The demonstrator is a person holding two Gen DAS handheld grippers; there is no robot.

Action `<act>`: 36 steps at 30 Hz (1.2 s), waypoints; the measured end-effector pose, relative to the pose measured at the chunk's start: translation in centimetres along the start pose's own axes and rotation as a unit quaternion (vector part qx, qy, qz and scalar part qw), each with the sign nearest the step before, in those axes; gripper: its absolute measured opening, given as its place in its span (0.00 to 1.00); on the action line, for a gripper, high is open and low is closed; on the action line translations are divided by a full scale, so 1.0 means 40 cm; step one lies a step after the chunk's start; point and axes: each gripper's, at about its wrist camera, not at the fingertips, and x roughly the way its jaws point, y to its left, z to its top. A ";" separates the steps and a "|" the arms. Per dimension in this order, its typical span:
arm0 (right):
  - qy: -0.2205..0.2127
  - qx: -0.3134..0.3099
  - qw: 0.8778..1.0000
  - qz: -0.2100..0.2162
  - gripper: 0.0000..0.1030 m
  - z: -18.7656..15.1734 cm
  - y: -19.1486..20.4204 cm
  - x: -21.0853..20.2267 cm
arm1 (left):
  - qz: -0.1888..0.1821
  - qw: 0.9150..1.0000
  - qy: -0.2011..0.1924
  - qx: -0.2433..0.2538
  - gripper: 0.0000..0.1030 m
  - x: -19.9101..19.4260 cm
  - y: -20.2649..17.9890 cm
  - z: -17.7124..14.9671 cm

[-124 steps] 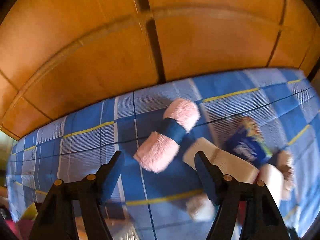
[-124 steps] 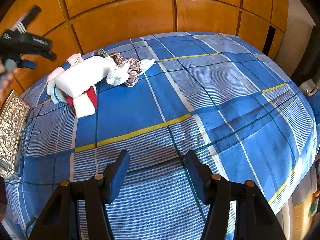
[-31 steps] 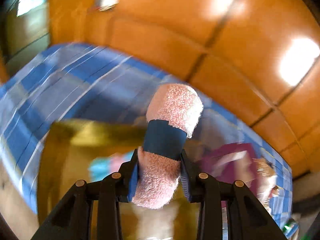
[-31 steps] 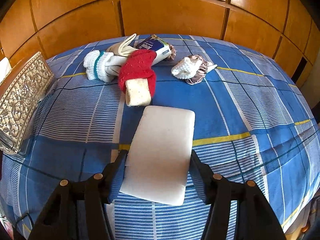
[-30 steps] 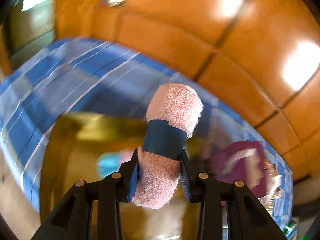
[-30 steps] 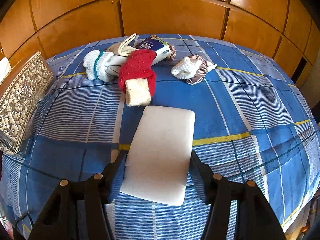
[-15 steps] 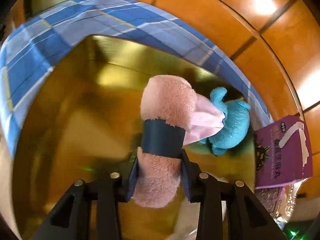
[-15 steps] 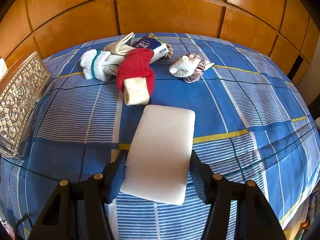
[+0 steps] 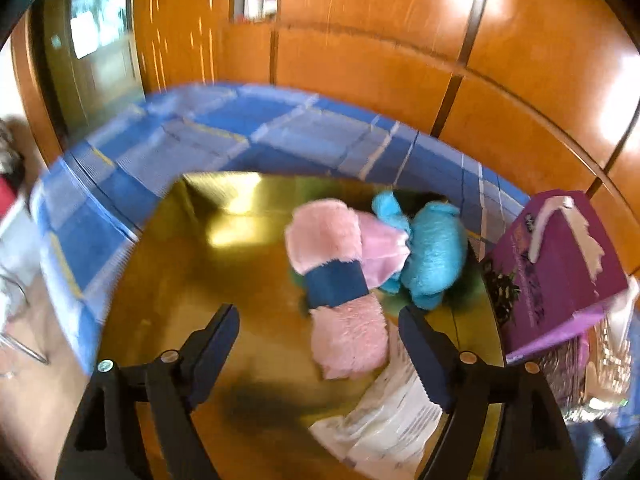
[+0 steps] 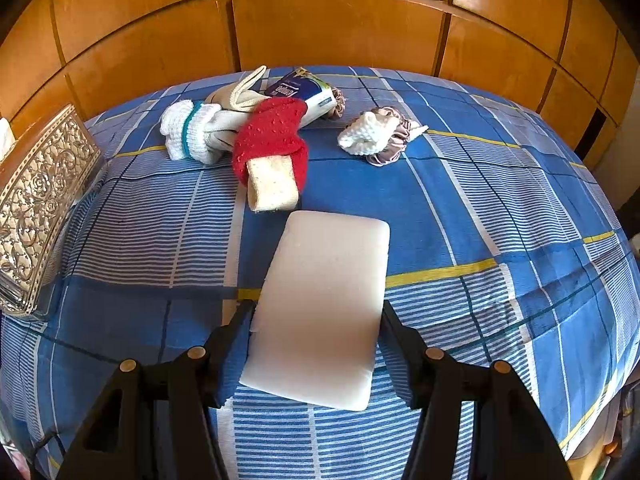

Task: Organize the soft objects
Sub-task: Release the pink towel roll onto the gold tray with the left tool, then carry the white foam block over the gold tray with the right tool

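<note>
In the left wrist view my left gripper (image 9: 320, 336) is open above a gold box (image 9: 180, 280). A pink fluffy roll with a dark blue band (image 9: 340, 280) lies loose inside the box, next to a blue plush toy (image 9: 432, 256) and a white paper packet (image 9: 384, 420). In the right wrist view my right gripper (image 10: 316, 332) is shut on a white foam block (image 10: 324, 296) held over the blue checked bed (image 10: 480, 208). Beyond it lie a red knit piece on a beige sponge (image 10: 272, 152), a white sock bundle (image 10: 192, 132) and a mauve scrunchie with white knit (image 10: 380, 136).
A purple carton (image 9: 556, 272) stands at the gold box's right side. An embossed silver box (image 10: 36, 208) stands at the bed's left edge. A blue-labelled pack (image 10: 304, 92) lies by the wooden headboard (image 10: 320, 24).
My left gripper has opened and let go of the pink roll, which now lies in the gold box, and has drawn back. My right gripper still holds the foam block, almost unmoved.
</note>
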 end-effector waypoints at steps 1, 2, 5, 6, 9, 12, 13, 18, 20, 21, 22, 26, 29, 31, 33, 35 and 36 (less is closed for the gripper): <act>0.000 0.000 1.000 0.000 0.59 0.000 0.000 0.000 | 0.005 1.000 -0.020 0.007 0.89 -0.030 0.000 -0.009; 0.000 0.001 1.000 -0.001 0.59 -0.001 0.000 0.000 | 0.006 0.999 -0.033 0.011 0.91 -0.049 0.001 -0.016; 0.000 0.003 1.000 -0.002 0.59 -0.001 0.000 0.000 | 0.009 0.997 -0.068 0.020 0.92 -0.109 0.002 -0.038; 0.000 0.004 1.000 -0.002 0.59 0.000 0.000 0.000 | 0.007 0.997 -0.075 0.022 0.92 -0.125 0.003 -0.044; 0.002 0.001 1.000 -0.002 0.58 0.003 -0.002 0.001 | 0.002 0.996 -0.088 0.031 0.94 -0.164 -0.001 -0.057; 0.012 0.000 1.000 -0.002 0.57 0.017 -0.002 0.005 | 0.002 0.994 -0.100 0.037 0.94 -0.197 -0.006 -0.066; 0.016 -0.002 1.000 -0.002 0.56 0.024 0.000 0.007 | 0.003 0.994 -0.105 0.042 0.94 -0.208 -0.006 -0.070; 0.031 -0.005 0.999 0.011 0.55 0.066 0.018 0.016 | 0.007 0.991 -0.118 0.055 0.94 -0.237 -0.012 -0.086; 0.021 -0.016 1.000 0.015 0.55 0.095 0.038 0.001 | 0.006 0.991 -0.118 0.056 0.94 -0.241 -0.009 -0.092; 0.016 -0.021 0.999 0.017 0.55 0.108 0.049 -0.005 | 0.005 0.992 -0.116 0.055 0.94 -0.240 -0.007 -0.093; 0.009 -0.029 0.999 0.021 0.55 0.131 0.066 -0.018 | 0.003 0.992 -0.114 0.054 0.94 -0.241 -0.005 -0.095; -0.026 -0.059 0.997 0.033 0.55 0.209 0.136 -0.072 | 0.004 0.992 -0.115 0.054 0.94 -0.245 -0.001 -0.102; -0.052 -0.077 0.994 0.054 0.55 0.270 0.199 -0.122 | 0.001 0.991 -0.119 0.054 0.94 -0.252 -0.003 -0.104; -0.079 -0.098 0.990 0.065 0.55 0.308 0.255 -0.170 | 0.003 0.991 -0.122 0.055 0.94 -0.256 -0.002 -0.104; -0.103 -0.117 0.984 0.083 0.55 0.337 0.315 -0.223 | 0.007 0.991 -0.124 0.054 0.94 -0.257 0.001 -0.102; -0.123 -0.139 0.976 0.112 0.55 0.359 0.383 -0.276 | 0.010 0.991 -0.124 0.050 0.94 -0.258 0.007 -0.100; -0.130 -0.152 0.972 0.127 0.55 0.365 0.417 -0.298 | 0.013 0.991 -0.126 0.047 0.94 -0.260 0.010 -0.098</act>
